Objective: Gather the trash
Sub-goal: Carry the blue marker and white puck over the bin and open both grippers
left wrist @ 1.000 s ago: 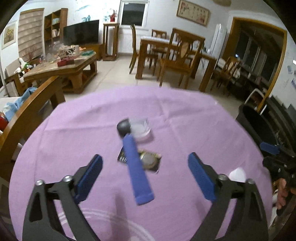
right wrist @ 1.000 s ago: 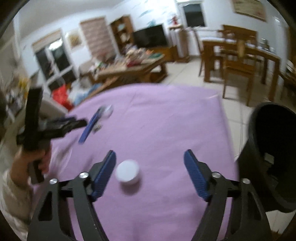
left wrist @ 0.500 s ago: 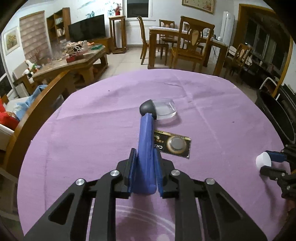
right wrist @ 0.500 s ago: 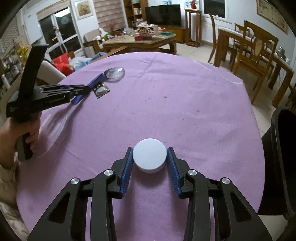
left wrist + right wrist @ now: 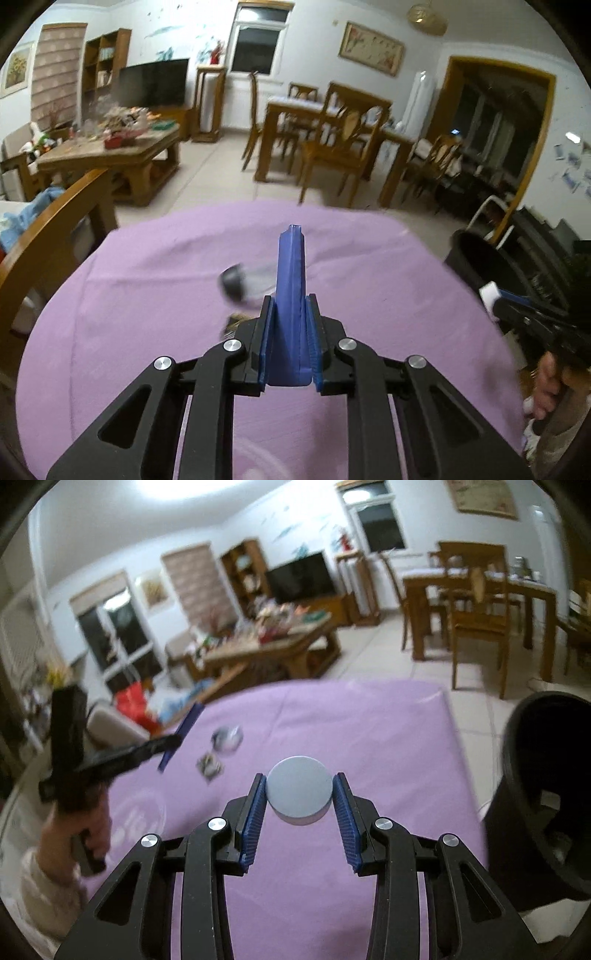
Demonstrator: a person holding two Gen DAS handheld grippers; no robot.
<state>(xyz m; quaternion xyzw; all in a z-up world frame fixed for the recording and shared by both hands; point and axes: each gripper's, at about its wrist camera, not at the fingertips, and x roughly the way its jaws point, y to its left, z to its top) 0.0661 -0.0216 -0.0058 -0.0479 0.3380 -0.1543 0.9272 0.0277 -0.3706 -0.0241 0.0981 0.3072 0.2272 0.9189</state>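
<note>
My left gripper (image 5: 289,310) is shut on a long blue strip (image 5: 291,273) and holds it lifted above the purple tablecloth (image 5: 147,295). A clear plastic piece with a grey cap (image 5: 236,286) and a battery card (image 5: 232,323) lie on the cloth below it; the card also shows in the right wrist view (image 5: 210,766). My right gripper (image 5: 300,794) is shut on a white round lid (image 5: 300,794), raised over the cloth. The black trash bin (image 5: 546,794) stands to its right.
A wooden chair back (image 5: 44,236) stands at the table's left edge. The bin also shows at the right in the left wrist view (image 5: 480,262). A dining table and chairs (image 5: 332,147) and a coffee table (image 5: 110,158) stand beyond.
Both grippers closed on their items, the left on the blue strip and the right on the white lid, then lifted them off the cloth. The right gripper has moved nearer the bin.
</note>
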